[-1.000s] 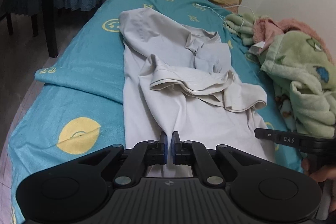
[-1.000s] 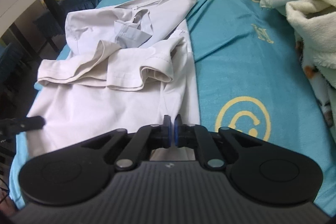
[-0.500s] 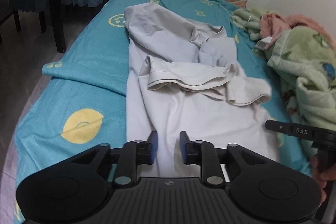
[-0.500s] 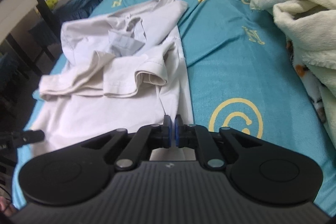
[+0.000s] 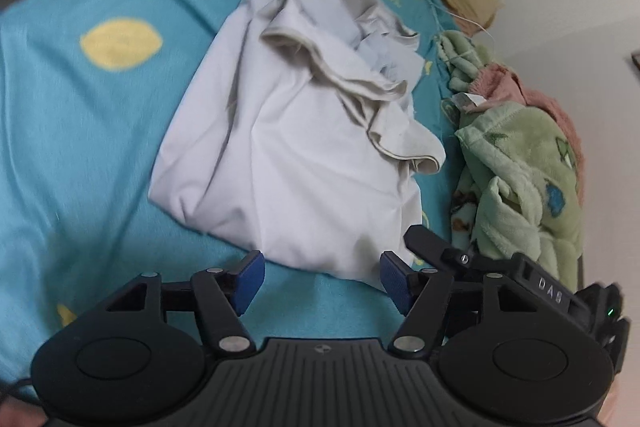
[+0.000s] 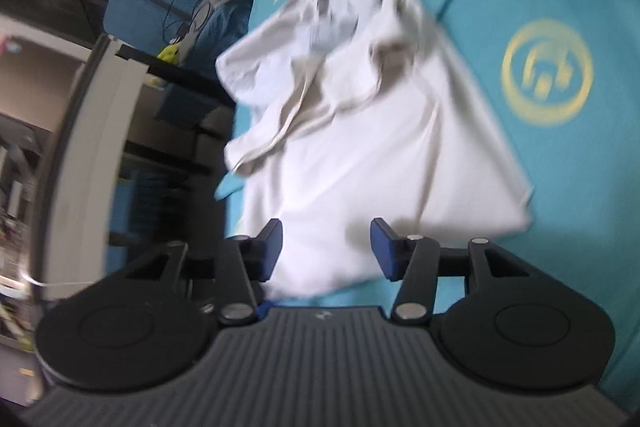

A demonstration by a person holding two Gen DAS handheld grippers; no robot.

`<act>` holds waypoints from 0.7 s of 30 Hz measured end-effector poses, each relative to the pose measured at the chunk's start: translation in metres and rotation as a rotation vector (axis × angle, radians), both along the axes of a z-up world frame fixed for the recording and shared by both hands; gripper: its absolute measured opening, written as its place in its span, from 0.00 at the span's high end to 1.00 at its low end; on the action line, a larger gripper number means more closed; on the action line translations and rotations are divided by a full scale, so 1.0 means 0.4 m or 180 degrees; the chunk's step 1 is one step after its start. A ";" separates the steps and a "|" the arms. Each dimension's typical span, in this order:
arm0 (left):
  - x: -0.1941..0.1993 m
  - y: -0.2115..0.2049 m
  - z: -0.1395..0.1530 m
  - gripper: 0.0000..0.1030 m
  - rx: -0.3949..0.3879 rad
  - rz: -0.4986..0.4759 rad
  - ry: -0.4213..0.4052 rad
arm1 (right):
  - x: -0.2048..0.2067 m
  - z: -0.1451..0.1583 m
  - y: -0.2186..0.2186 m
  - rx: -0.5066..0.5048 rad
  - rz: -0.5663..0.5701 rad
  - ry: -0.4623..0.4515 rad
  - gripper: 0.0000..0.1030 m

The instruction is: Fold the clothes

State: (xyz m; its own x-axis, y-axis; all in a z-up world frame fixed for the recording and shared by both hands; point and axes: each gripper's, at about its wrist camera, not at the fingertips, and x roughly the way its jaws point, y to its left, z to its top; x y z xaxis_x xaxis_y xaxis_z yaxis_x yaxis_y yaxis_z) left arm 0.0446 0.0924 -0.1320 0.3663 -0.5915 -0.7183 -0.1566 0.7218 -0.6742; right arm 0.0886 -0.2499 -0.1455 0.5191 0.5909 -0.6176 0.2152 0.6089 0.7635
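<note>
1. the white shirt (image 5: 296, 147) lies on the teal bedsheet (image 5: 80, 131), near the bed's foot end, with the sleeves bunched across the chest. the body looks narrowed into a rough strip, so i'd guess the side folds are in.
2. the left gripper (image 5: 318, 279) has its jaws spread wide and grips nothing; the hem sits just past its blue pads (image 5: 250, 277).
3. the right gripper (image 6: 325, 251) is released too, with the shirt's lower edge lying between its fingers but not pinched. this view is blurry.
4. what's left, i reckon: tidy those sleeves, then fold the bottom up toward the collar. about halfway, maybe less.
5. the green blanket (image 5: 520, 163) sits beside the shirt, not touching as far as i can tell.
</note>
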 end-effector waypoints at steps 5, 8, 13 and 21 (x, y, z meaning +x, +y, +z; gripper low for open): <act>0.016 0.015 -0.066 0.33 -0.0138 0.0248 0.0301 | -0.014 -0.062 0.000 0.0504 -0.0305 0.0416 0.50; 0.020 0.022 -0.094 0.31 -0.0233 0.0398 0.0393 | -0.021 -0.085 -0.013 0.0624 -0.0563 0.0627 0.50; 0.014 0.044 -0.113 0.33 -0.0375 0.0816 0.0373 | -0.036 -0.132 -0.054 0.0640 -0.0999 0.0910 0.50; 0.012 0.083 -0.129 0.48 -0.0445 0.1326 0.0271 | -0.047 -0.144 -0.101 0.0513 -0.1581 0.0724 0.52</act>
State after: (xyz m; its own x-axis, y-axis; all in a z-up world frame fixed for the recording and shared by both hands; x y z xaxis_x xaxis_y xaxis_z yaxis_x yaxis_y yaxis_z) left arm 0.0493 0.1257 -0.1835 0.5368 -0.4997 -0.6798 -0.4738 0.4882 -0.7329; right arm 0.0699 -0.2903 -0.2031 0.6233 0.4058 -0.6685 0.6158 0.2722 0.7394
